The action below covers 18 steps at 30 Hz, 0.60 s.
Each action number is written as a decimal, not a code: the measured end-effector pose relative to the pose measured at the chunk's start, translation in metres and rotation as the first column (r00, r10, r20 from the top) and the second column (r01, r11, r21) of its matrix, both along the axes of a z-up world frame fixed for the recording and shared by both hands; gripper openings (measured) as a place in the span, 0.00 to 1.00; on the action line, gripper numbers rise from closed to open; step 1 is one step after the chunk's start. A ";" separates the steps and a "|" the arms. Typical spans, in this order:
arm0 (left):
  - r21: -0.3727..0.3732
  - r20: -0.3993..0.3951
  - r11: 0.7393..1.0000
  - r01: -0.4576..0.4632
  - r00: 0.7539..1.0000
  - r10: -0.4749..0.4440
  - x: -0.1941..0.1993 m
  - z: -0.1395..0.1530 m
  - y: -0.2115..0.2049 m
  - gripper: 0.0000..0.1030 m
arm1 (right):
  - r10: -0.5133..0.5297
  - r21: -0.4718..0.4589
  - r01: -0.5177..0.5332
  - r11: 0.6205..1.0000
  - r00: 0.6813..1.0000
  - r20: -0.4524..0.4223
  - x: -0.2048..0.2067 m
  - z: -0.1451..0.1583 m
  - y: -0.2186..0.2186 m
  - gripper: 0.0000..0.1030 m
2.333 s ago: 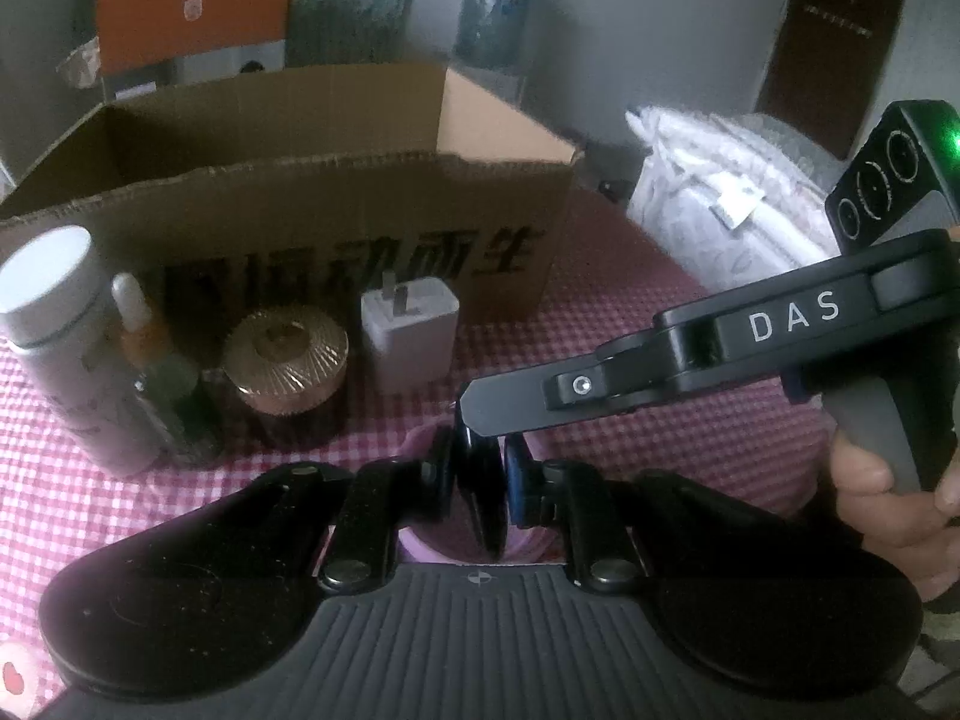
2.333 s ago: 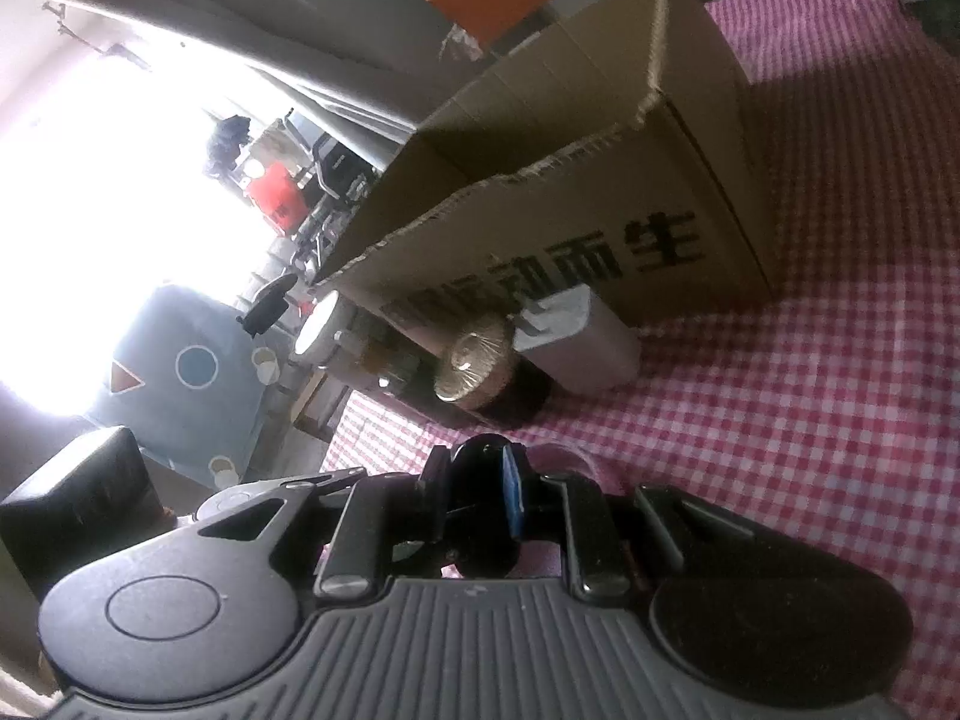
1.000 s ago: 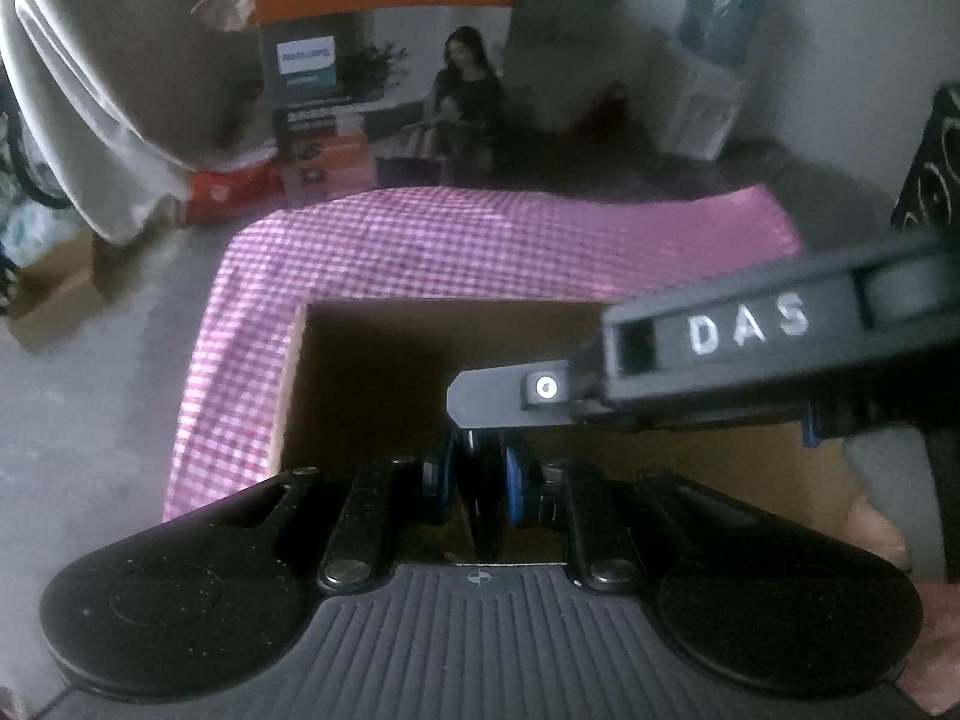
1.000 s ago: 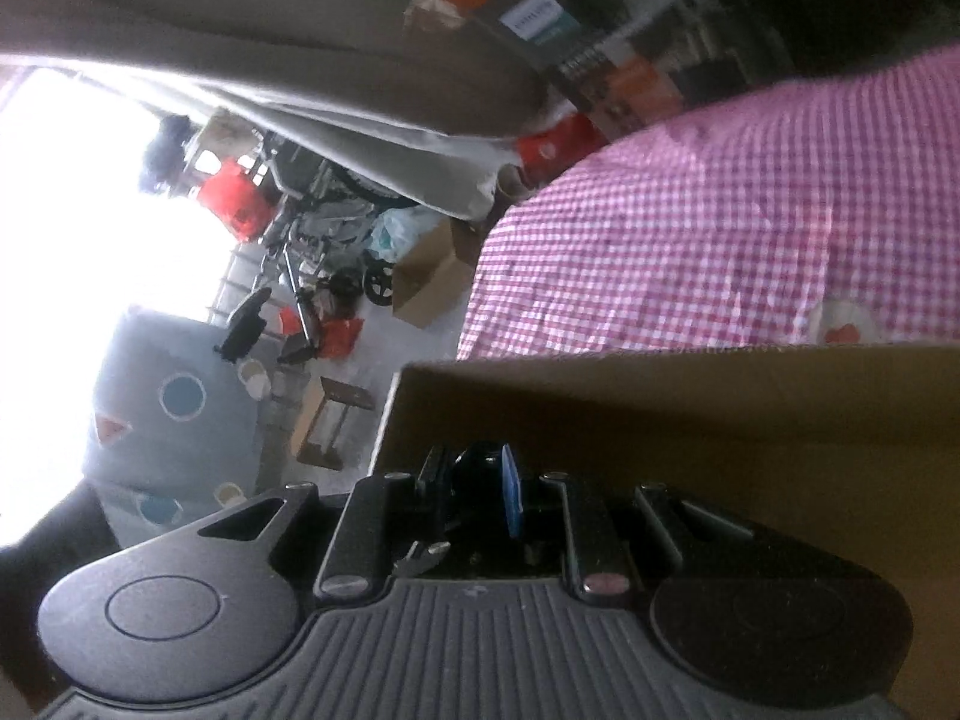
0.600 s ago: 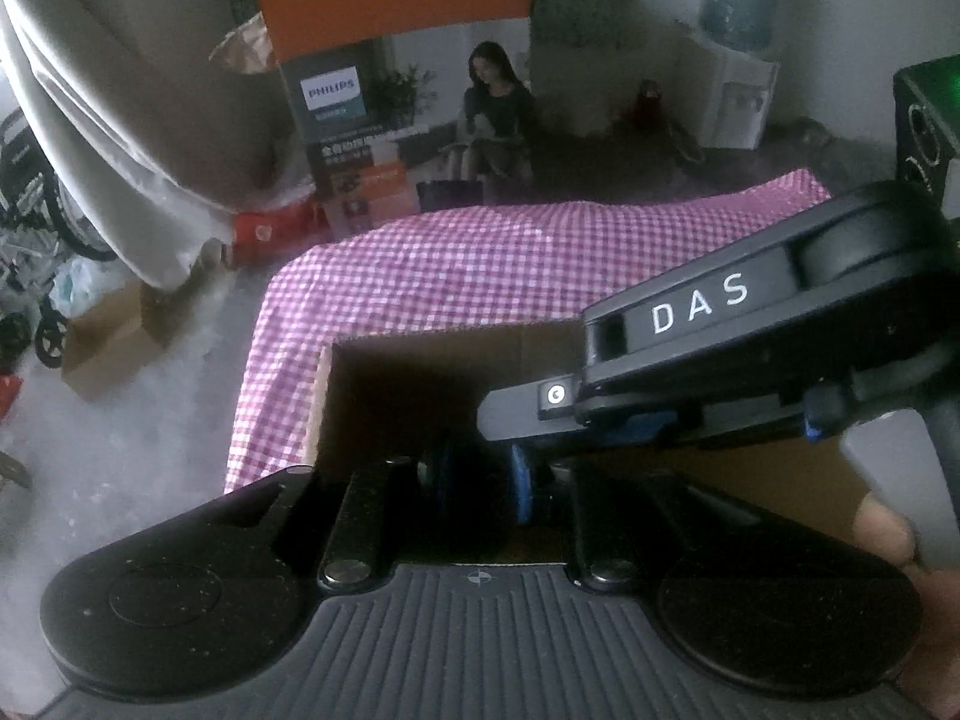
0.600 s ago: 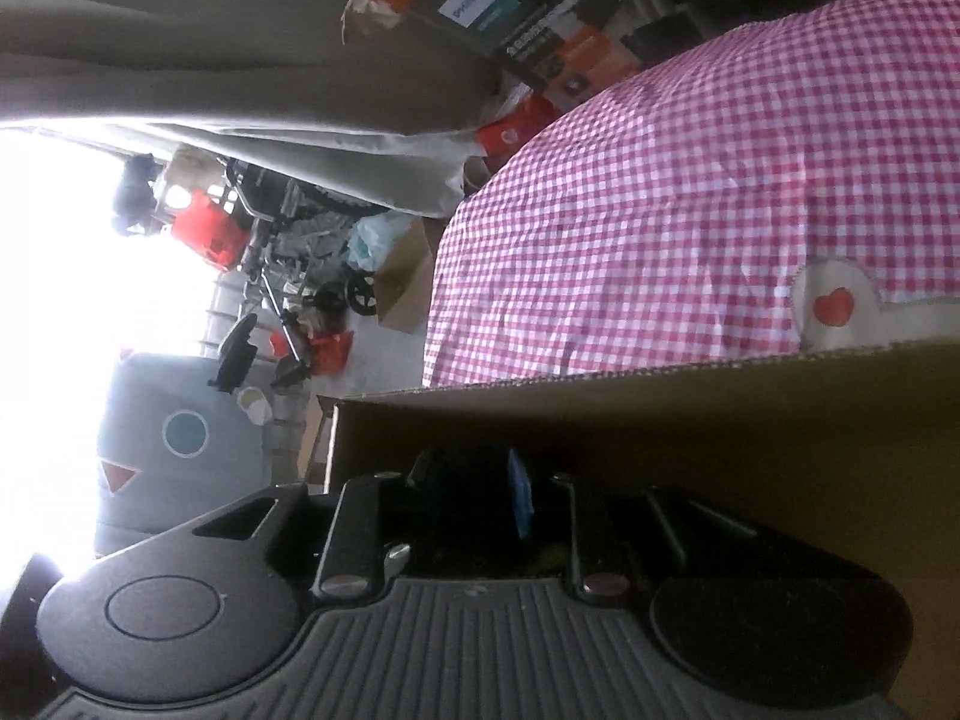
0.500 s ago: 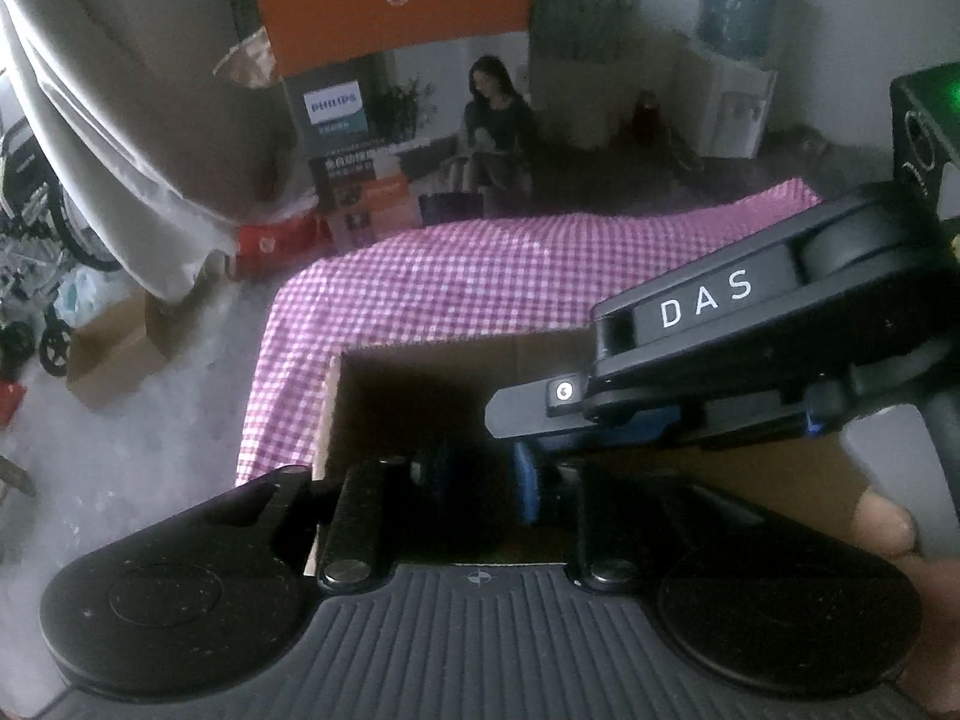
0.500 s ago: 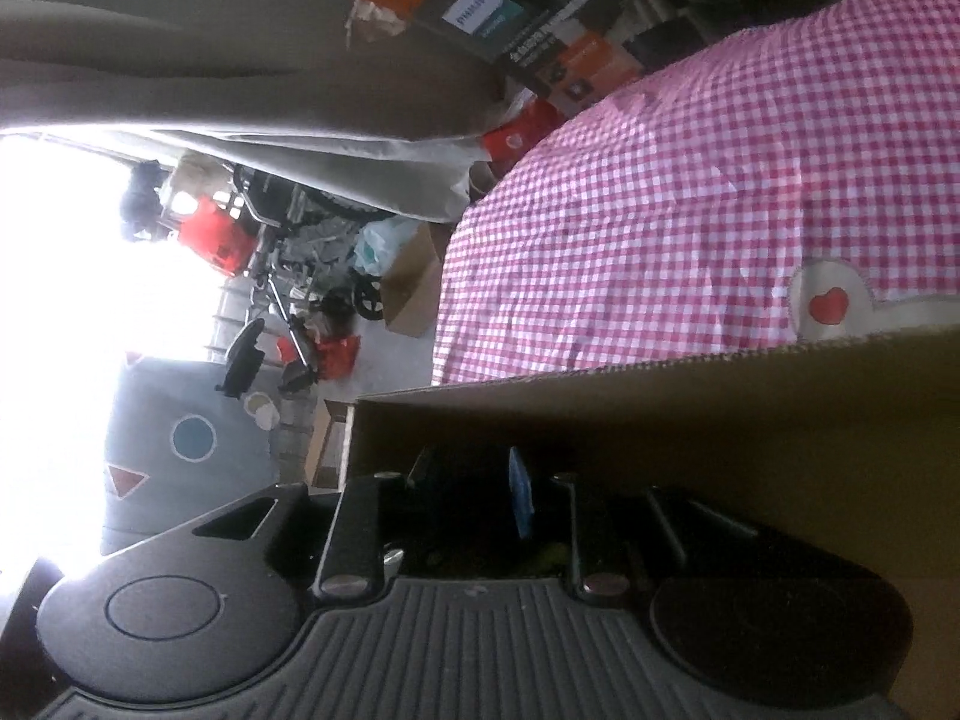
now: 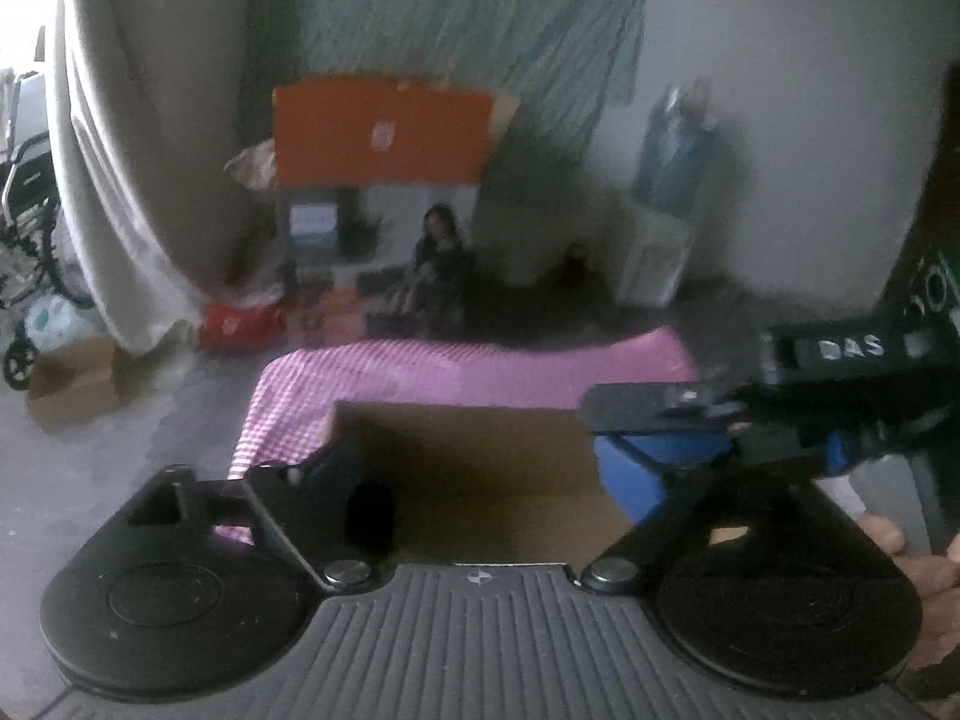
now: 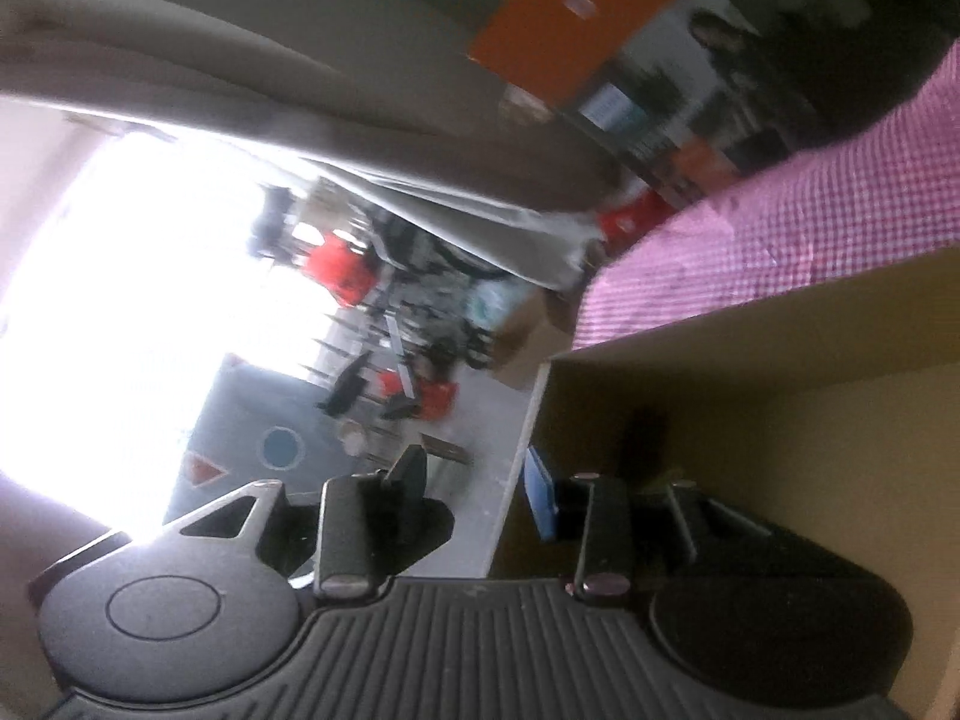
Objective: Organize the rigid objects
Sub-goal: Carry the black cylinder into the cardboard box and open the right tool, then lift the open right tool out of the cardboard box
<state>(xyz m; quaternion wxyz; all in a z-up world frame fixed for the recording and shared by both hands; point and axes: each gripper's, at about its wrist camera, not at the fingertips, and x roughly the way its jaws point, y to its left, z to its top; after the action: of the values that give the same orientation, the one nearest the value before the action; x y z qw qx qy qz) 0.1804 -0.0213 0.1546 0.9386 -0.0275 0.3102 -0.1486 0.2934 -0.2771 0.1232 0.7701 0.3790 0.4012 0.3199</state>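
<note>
The cardboard box (image 9: 480, 456) at lower centre is matt brown paperboard. The checked cloth (image 9: 432, 372) behind it is woven pink-and-white fabric. The left gripper (image 9: 498, 480) body is matt black ribbed plastic with bright metal pivot pins; the right gripper (image 10: 480, 498) matches. A curtain (image 10: 240, 78) at upper left is soft beige cloth.

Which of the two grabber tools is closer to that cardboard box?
Hard to separate. The left gripper hangs open over the cardboard box. The right gripper, also open, straddles its side wall, maybe slightly nearer.
</note>
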 end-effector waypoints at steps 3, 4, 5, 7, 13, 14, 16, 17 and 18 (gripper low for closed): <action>-0.037 0.071 0.999 0.021 0.997 -0.019 -0.038 0.007 0.000 0.98 | -0.005 0.015 0.004 1.000 0.998 0.062 -0.046 0.015 -0.020 0.43; -0.052 0.085 0.998 0.025 0.996 -0.021 -0.050 0.006 0.001 0.99 | -0.007 0.013 0.006 1.000 0.997 0.077 -0.063 0.017 -0.027 0.44; -0.066 0.091 0.997 0.027 0.996 -0.021 -0.057 0.004 0.001 0.99 | -0.008 0.011 0.007 1.000 0.996 0.086 -0.078 0.017 -0.032 0.44; -0.088 0.088 0.996 0.029 0.996 -0.022 -0.075 -0.002 0.001 1.00 | -0.008 0.005 0.007 1.000 0.995 0.095 -0.108 0.013 -0.043 0.44; 0.022 0.014 0.995 0.099 0.995 -0.099 -0.111 -0.052 -0.019 1.00 | -0.037 -0.077 0.044 0.996 0.996 0.081 -0.176 -0.017 -0.062 0.45; 0.044 0.001 0.992 0.119 0.993 -0.119 -0.120 -0.062 -0.023 1.00 | -0.040 -0.094 0.047 0.994 0.997 0.073 -0.184 -0.024 -0.063 0.45; 0.082 -0.039 0.982 0.173 0.985 -0.170 -0.130 -0.084 -0.031 1.00 | -0.048 -0.133 0.055 0.990 0.997 0.052 -0.200 -0.038 -0.062 0.45; 0.095 -0.059 0.976 0.196 0.980 -0.191 -0.135 -0.093 -0.035 1.00 | -0.047 -0.155 0.053 0.986 0.998 0.047 -0.205 -0.044 -0.062 0.45; 0.106 -0.084 0.970 0.220 0.974 -0.212 -0.138 -0.104 -0.040 1.00 | -0.048 -0.186 0.056 0.981 0.998 0.043 -0.211 -0.050 -0.060 0.45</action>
<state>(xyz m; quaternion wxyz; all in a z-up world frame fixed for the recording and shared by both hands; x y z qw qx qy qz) 0.0426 -0.0609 0.0505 0.9051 0.0549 0.3529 -0.2308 0.0828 -0.3375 0.0734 0.8180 0.3089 0.4046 0.2678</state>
